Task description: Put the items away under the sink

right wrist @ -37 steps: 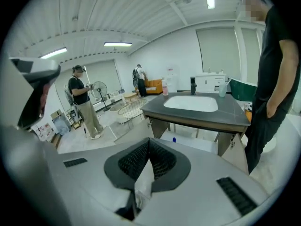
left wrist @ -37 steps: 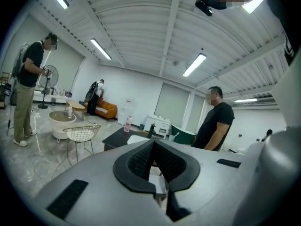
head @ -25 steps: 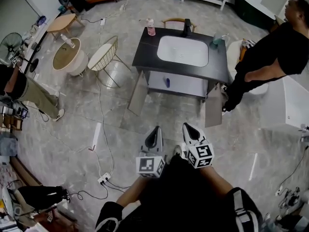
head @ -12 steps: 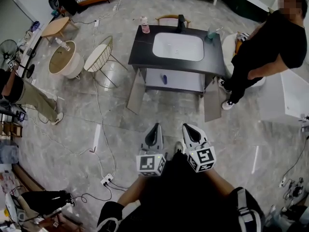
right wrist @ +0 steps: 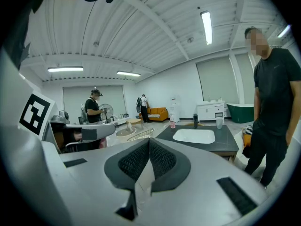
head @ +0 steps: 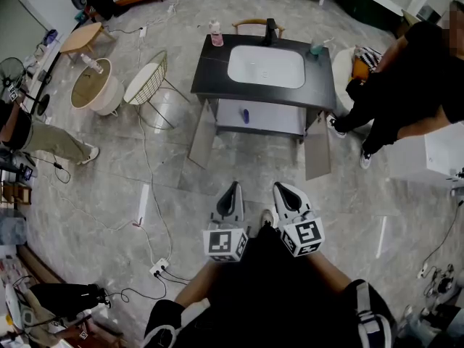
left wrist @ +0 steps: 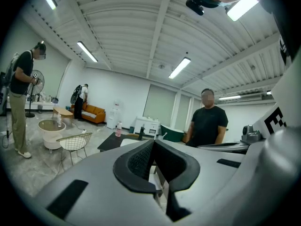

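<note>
Head view: the left gripper [head: 231, 188] and right gripper [head: 280, 190] sit side by side at lower centre, well apart from the sink [head: 266, 67] at upper centre. Only this view shows the cabinet [head: 262, 125] beneath the counter. Both its doors [head: 204, 138] are swung open toward the lower frame, and a small blue item [head: 246, 116] lies on its shelf.

The gripper views alone show the tongs: each pair is pressed together, tip to tip, with nothing between.

A pink bottle [head: 215, 35] stands at the counter's upper left corner and a cup [head: 317, 47] at its upper right corner.

Bare floor [head: 254, 169] lies between the grippers and the cabinet. Cables [head: 148, 187] run down the left of this area. A person [head: 406, 100] stands just beside the counter's right edge.
</note>
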Demonstrator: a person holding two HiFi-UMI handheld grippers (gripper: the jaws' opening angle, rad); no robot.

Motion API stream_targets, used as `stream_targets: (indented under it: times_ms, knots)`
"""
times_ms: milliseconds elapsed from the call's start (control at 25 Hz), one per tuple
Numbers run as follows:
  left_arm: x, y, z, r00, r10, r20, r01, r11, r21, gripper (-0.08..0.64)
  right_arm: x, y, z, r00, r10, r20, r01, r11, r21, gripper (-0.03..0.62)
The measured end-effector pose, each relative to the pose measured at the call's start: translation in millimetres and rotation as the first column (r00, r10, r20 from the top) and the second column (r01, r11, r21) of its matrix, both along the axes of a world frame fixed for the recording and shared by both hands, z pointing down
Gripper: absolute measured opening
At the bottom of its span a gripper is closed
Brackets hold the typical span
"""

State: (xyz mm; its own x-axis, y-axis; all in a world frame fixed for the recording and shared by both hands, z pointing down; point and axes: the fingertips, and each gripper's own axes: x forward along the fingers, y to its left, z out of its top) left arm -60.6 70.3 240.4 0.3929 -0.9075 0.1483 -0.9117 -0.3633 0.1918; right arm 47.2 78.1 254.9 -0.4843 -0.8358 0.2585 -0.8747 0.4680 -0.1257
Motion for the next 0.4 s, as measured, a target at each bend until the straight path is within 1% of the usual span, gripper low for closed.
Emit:
stream_targets:
  times_ms: [160, 400]
  knots:
    - [1.6, 1.0, 0.3, 1.000, 0.010, 0.006, -0.010, 1.000, 0.004, 0.015, -1.4, 0.0, 1.8, 1.000, 0.004, 0.001, -0.004, 1.000, 0.000, 0.011]
    - [-2.3, 3.4, 3.1, 1.000, 0.004, 0.001, -0.004, 1.000, 0.004, 0.015, -5.0, 1.5, 4.3, 1.000, 0.004, 0.000, -0.004, 1.000, 0.001, 0.011]
